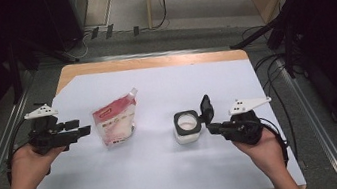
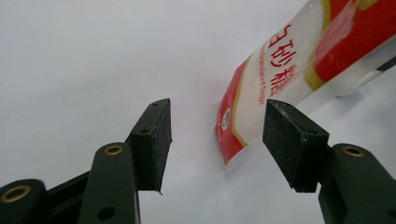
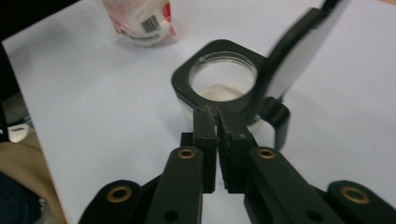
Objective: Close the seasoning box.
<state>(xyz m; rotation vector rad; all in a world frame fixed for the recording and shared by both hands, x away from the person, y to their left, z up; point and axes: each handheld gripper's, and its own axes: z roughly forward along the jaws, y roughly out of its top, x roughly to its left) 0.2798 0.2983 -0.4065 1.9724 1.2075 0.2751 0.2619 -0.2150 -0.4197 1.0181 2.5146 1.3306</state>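
A red-and-white sugar pouch (image 1: 116, 122) with a corner spout lies left of centre on the white sheet. My left gripper (image 1: 79, 127) hovers just left of it, open. In the left gripper view the pouch (image 2: 289, 70) lies beyond the jaws of the gripper (image 2: 217, 135), and nothing is between the pads. A small jar (image 1: 187, 126) with a black square collar holds white powder, and its black flip lid (image 1: 206, 107) stands open. My right gripper (image 1: 210, 127) is shut, its tips at the jar's right side. In the right gripper view the gripper (image 3: 217, 116) has its pads pressed together at the collar (image 3: 187, 79), beside the lid (image 3: 292, 51).
The white sheet (image 1: 167, 165) covers most of a wooden table (image 1: 151, 61). Metal rails run along both sides of the table. Cables and dark stands lie on the floor behind and to the right. The pouch's bottom end (image 3: 140, 18) shows far off in the right gripper view.
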